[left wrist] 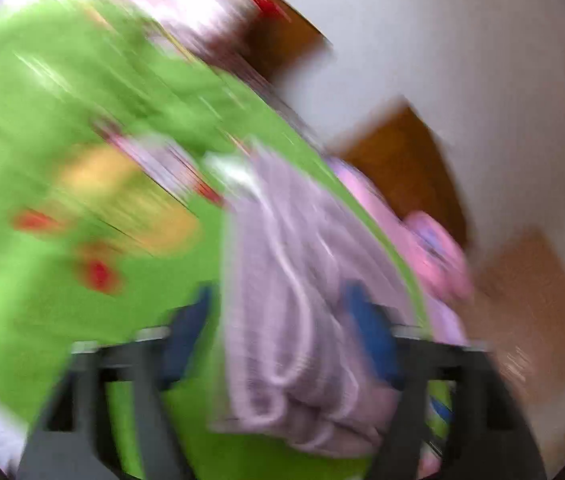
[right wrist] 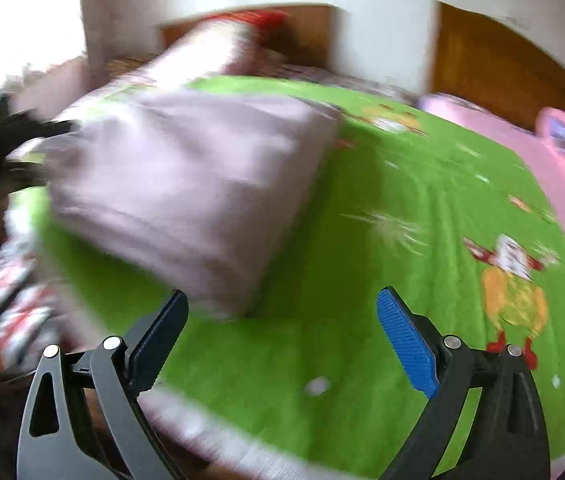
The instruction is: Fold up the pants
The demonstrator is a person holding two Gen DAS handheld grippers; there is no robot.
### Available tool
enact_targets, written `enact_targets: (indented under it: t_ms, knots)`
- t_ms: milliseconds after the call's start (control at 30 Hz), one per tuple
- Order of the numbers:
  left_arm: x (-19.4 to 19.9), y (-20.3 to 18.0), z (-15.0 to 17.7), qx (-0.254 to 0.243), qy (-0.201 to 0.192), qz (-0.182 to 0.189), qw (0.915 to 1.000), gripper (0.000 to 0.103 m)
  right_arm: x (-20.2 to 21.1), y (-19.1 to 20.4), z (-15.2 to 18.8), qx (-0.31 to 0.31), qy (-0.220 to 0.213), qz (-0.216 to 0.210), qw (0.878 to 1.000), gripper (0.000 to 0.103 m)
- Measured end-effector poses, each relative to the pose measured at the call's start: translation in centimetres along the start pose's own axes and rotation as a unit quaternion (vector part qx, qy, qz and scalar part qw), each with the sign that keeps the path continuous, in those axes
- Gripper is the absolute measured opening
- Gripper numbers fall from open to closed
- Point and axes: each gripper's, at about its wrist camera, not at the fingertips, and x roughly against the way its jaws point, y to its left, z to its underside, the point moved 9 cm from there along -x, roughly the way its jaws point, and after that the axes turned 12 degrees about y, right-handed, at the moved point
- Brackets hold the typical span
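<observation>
The left tool [left wrist: 282, 336] stood wide around the pants [left wrist: 294, 300], pads off – the fold could spring apart on the bed [right wrist: 362, 240]; the right tool [right wrist: 282, 340] gaped empty

No text, label, brand or number could be read; the green bedspread [right wrist: 382, 240] carried only cartoon prints, blurred in both views.
</observation>
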Motion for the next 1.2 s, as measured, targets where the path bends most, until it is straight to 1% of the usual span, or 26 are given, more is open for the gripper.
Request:
enact_targets:
  t_ms: [33, 67, 100, 167, 200, 233, 300, 333, 433, 500, 567, 600, 667, 733, 767, 800, 833, 900, 933, 967, 1000, 1033, 1100, 1133, 1167, 1200]
  knots:
    - [2.2, -0.6, -0.7, -0.011, -0.041, -0.033, 0.9986, 0.080, 1.3, 0.1, -0.4, -0.004, -0.022, -0.025, 0.999, 0.092]
    - [3.2, -2.2, -1.0, -0.037, -0.055, -0.034, 0.9972, 0.080, 2.3, 0.1, -1.1, -0.016, -0.040, -0.050, 0.998, 0.092]
    - [3.6, -4.2, -1.0, -0.071, -0.057, -0.029, 0.9954, 0.082, 2.8, 0.1, -1.8, -0.025, -0.051, -0.068, 0.996, 0.092]
    - [2.3, -9.3, -0.1, -0.155, -0.034, -0.022, 0.9870, 0.085, 3.0, 0.5, -3.5, -0.039, -0.069, -0.102, 0.992, 0.092]
    - [1.3, -11.3, 0.8, -0.193, -0.014, -0.017, 0.9809, 0.086, 2.5, 1.1, -4.6, -0.035, -0.072, -0.115, 0.990, 0.092]
    - [-0.4, -13.4, 2.0, -0.233, 0.011, -0.011, 0.9723, 0.086, 2.0, 2.0, -5.3, -0.025, -0.071, -0.118, 0.990, 0.090]
    - [-3.1, -14.2, 3.4, -0.261, 0.038, -0.033, 0.9641, 0.086, 0.2, 4.2, -6.1, 0.010, -0.056, -0.111, 0.992, 0.084]
    - [-4.5, -13.4, 4.0, -0.259, 0.051, -0.054, 0.9632, 0.086, -0.7, 4.9, -6.0, 0.022, -0.043, -0.105, 0.993, 0.080]
    - [-7.3, -9.3, 4.7, -0.221, 0.083, -0.070, 0.9692, 0.084, -3.3, 6.1, -4.8, 0.050, -0.004, -0.072, 0.996, 0.080]
    - [-7.0, -8.4, 5.3, -0.243, 0.071, -0.045, 0.9662, 0.083, -3.8, 6.2, -3.8, 0.070, -0.006, -0.044, 0.997, 0.081]
    - [-7.5, -8.0, 5.2, -0.250, 0.077, -0.046, 0.9642, 0.081, -4.1, 6.4, -3.1, 0.099, -0.002, -0.009, 0.995, 0.081]
    - [-7.6, -7.9, 5.1, -0.250, 0.079, -0.045, 0.9639, 0.081, -4.3, 6.5, -2.8, 0.108, 0.000, 0.004, 0.994, 0.084]
    - [-8.0, -7.7, 5.0, -0.251, 0.083, -0.049, 0.9632, 0.081, -4.4, 6.6, -2.7, 0.111, 0.010, 0.002, 0.994, 0.087]
    - [-7.6, -8.0, 4.8, -0.237, 0.091, -0.069, 0.9647, 0.081, -3.6, 6.8, -2.5, 0.122, 0.031, -0.025, 0.992, 0.090]
    - [-7.1, -8.3, 4.5, -0.225, 0.092, -0.083, 0.9666, 0.082, -2.7, 6.7, -2.7, 0.127, 0.032, -0.052, 0.990, 0.089]
    - [-6.3, -9.3, 3.9, -0.220, 0.089, -0.092, 0.9670, 0.084, -1.3, 6.3, -3.6, 0.127, 0.020, -0.090, 0.988, 0.089]
    - [-5.6, -10.9, 3.4, -0.233, 0.079, -0.090, 0.9651, 0.086, -0.4, 5.7, -4.7, 0.124, 0.005, -0.110, 0.986, 0.089]
    - [-4.9, -14.7, 2.0, -0.280, 0.047, -0.086, 0.9551, 0.099, 0.6, 3.9, -7.9, 0.113, -0.015, -0.135, 0.984, 0.089]
    - [-5.2, -15.7, 1.5, -0.291, 0.043, -0.085, 0.9519, 0.100, 0.3, 3.1, -9.7, 0.111, -0.015, -0.149, 0.982, 0.089]
    - [-6.3, -16.5, 0.9, -0.302, 0.050, -0.085, 0.9483, 0.100, -0.3, 2.6, -11.1, 0.111, -0.011, -0.168, 0.979, 0.089]
    - [-7.2, -16.6, 0.8, -0.302, 0.061, -0.087, 0.9472, 0.100, -1.3, 2.3, -12.7, 0.112, 0.000, -0.195, 0.974, 0.089]
    - [-9.0, -16.1, 0.5, -0.299, 0.085, -0.100, 0.9453, 0.100, -2.5, 2.3, -14.0, 0.115, 0.017, -0.220, 0.969, 0.089]
    - [-11.7, -13.6, 0.4, -0.293, 0.121, -0.142, 0.9378, 0.100, -4.6, 2.1, -15.9, 0.120, 0.030, -0.221, 0.967, 0.089]
    - [-12.2, -12.5, 0.7, -0.288, 0.132, -0.154, 0.9357, 0.099, -5.6, 2.1, -16.6, 0.119, 0.043, -0.227, 0.966, 0.090]
    - [-12.6, -11.4, 0.9, -0.280, 0.142, -0.160, 0.9359, 0.099, -6.8, 2.4, -17.1, 0.117, 0.061, -0.248, 0.960, 0.090]
    - [-12.8, -10.6, 1.0, -0.270, 0.149, -0.154, 0.9388, 0.099, -7.4, 2.8, -17.4, 0.118, 0.069, -0.262, 0.955, 0.090]
